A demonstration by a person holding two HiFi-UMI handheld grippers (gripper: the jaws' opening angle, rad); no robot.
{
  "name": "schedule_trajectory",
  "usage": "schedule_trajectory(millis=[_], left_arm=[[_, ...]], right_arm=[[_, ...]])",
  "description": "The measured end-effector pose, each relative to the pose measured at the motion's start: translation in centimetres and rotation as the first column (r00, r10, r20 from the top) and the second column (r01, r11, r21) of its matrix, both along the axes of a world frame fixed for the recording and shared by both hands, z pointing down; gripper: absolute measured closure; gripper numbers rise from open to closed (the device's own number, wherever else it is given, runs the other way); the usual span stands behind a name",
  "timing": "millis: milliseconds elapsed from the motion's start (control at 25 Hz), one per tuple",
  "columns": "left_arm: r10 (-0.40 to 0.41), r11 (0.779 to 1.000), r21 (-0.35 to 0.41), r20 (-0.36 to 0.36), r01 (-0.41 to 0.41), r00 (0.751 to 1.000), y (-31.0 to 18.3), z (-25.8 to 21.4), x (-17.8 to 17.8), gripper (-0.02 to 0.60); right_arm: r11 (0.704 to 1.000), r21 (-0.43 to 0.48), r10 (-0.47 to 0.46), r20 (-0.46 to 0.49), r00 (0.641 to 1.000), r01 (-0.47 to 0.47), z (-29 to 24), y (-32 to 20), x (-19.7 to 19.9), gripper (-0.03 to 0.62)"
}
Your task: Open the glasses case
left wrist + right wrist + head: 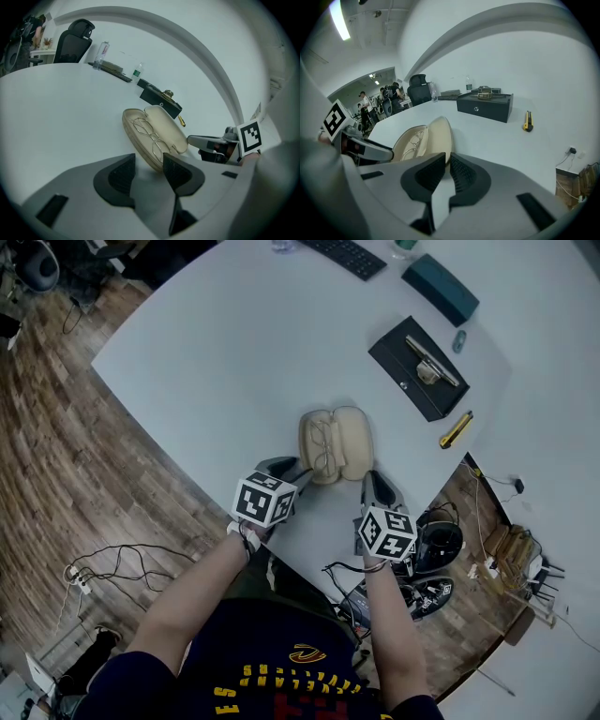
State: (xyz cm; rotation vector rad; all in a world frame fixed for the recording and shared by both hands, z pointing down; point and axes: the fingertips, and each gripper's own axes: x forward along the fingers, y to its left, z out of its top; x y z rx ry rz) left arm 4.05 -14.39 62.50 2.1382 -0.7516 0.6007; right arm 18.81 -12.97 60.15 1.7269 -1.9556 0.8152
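Note:
The beige glasses case [336,442] lies open on the white table [234,362], both halves spread, with wire-framed glasses [322,448] in its left half. My left gripper [302,468] is at the case's near left end. In the left gripper view, my left gripper [149,166] is open and the case [154,136] lies just past its tips. My right gripper [370,479] sits by the case's near right edge. In the right gripper view, my right gripper [447,161] is all but closed with nothing seen between the jaws, and the lid [438,138] stands just beyond.
A black box [419,367] with a metal piece on it lies beyond the case. A yellow utility knife [456,429] is to its right, near the table edge. A teal case [440,289] and a keyboard [345,254] lie farther back. Cables and gear cover the floor below.

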Motion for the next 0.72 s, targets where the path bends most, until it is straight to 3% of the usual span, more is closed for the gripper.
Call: schedule_trajectory(millis=[480, 720], left_arm=[[-0.003, 1.000, 0.014, 0.019, 0.003, 1.000, -0.3, -0.1, 0.0, 0.385], [0.002, 0.999, 0.038, 0.023, -0.003, 1.000, -0.4, -0.9, 0.3, 0.385]], right_arm=[[0.999, 0.012, -0.033, -0.002, 0.999, 0.033, -0.5, -0.6, -0.4, 0.549], [0.996, 0.061, -0.057, -0.032, 0.998, 0.059, -1.6, -0.7, -0.8, 0.546]])
